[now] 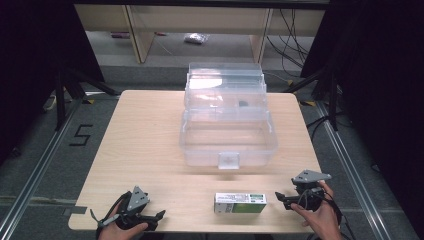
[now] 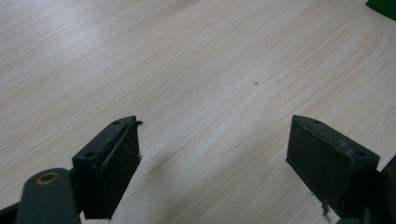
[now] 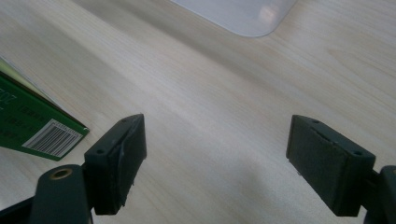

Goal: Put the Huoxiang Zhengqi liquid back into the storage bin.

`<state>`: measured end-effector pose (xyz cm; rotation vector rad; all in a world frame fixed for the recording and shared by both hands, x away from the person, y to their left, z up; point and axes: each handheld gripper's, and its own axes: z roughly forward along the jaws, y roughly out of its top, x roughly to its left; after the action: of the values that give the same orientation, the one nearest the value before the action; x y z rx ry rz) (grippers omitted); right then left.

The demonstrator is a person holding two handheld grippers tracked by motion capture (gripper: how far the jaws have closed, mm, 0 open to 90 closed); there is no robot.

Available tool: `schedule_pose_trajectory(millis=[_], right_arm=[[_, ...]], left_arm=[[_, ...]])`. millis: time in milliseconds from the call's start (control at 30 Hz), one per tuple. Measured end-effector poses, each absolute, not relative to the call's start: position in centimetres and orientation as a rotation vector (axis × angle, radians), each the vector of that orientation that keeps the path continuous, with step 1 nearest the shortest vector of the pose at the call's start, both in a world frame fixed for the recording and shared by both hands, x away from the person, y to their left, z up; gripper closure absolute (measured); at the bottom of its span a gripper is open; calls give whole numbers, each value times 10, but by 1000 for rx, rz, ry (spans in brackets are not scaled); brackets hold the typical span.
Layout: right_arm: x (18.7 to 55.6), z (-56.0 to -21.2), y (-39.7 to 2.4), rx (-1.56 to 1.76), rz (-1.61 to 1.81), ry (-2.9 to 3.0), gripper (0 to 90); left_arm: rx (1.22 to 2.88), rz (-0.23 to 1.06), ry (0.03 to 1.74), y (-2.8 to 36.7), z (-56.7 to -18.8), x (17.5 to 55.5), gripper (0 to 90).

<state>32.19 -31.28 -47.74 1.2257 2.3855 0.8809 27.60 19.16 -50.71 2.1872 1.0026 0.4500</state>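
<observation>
A light wooden surface (image 1: 150, 140) is seen, with a clear plastic box (image 1: 227, 132) set open at mid-far, lid raised; it is judged rigid, light, slick-walled, probably empty. Near the front edge a small green-and-white carton (image 1: 240, 203) is laid flat, judged light, thin cardboard, crushable, best pinched across its long sides. The right gripper (image 1: 283, 198) is held just beside its end, jaws spread, nothing held. The left gripper (image 1: 156, 217) is rested at front left, jaws likewise apart, empty.

A green-and-white carton (image 1: 240, 203) lies flat near an open clear plastic box (image 1: 227, 127).
</observation>
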Motion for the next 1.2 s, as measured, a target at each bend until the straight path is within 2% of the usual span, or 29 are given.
schedule_pose_trajectory(millis=[167,1200], right_arm=[[319,-473,-309,1270,887,2390,210],[296,-442,-285,897,803,2578,180]], left_arm=[[2185,447,1004,191,-508,276,167],[2188,445,1011,193,-507,276,167]])
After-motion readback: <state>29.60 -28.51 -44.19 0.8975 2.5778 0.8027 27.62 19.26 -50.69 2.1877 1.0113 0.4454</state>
